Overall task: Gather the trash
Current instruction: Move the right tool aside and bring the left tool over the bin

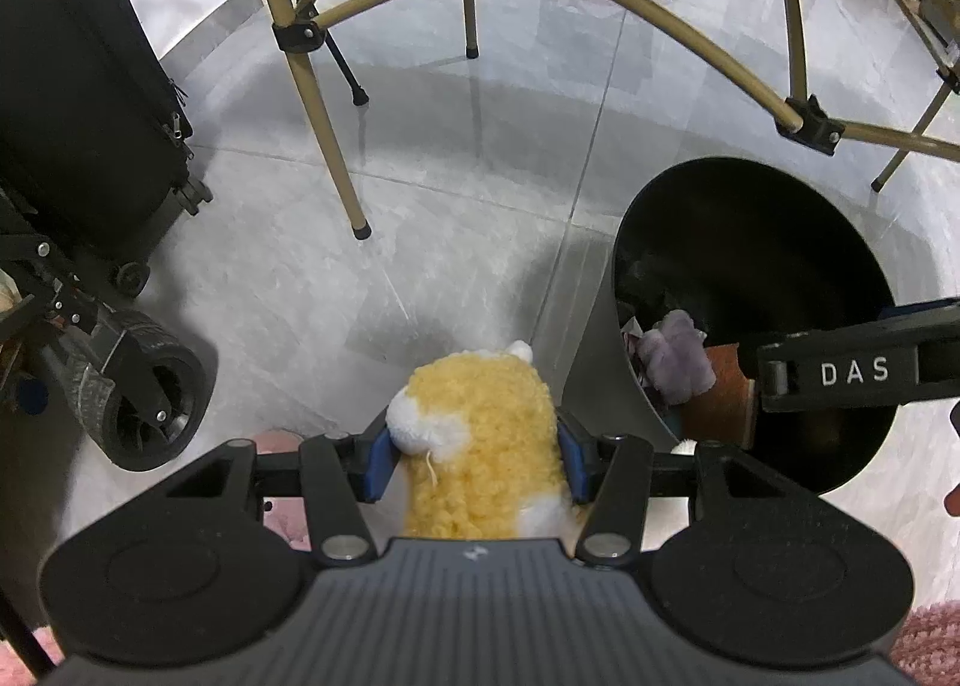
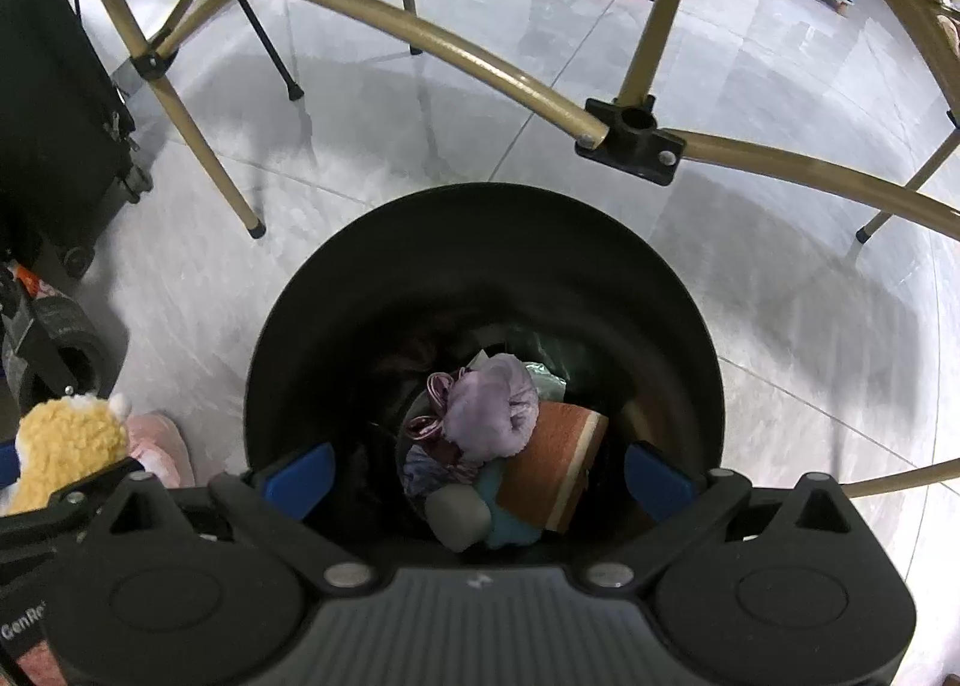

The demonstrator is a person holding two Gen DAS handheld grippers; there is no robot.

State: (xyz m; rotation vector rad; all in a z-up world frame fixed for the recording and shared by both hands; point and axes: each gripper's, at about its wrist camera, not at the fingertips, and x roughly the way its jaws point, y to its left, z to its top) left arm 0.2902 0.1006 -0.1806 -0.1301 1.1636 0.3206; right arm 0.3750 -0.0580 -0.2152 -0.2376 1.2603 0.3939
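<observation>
I have the yellow-and-white plush toy (image 1: 480, 440) clamped between the blue pads of the left gripper (image 1: 474, 461), low in the centre of the left wrist view, its long axis running up the frame, away from the camera. The move I expect next turns on one relation: the black bin (image 1: 624, 266) sits to the lower right of the toy in that view, its near wall just beside the right-hand pad, so the toy is not yet over the opening and has to travel right across the rim.

The right gripper (image 2: 477, 473) hangs above the bin mouth, its blue pads spread wide with nothing between them. Below it in the right wrist view lie a purple plush (image 2: 492, 416), a brown-and-cream piece (image 2: 561, 467) and other soft things. So the empty tongs are nearer the bin, but the loaded ones are on the left.

The toy's lower end is hidden behind the gripper body, and the dark bin interior swallows detail; I think there is more trash deep inside, but cannot make it out. A pink slipper (image 2: 162, 443) is partly cut off beside the bin.
</observation>
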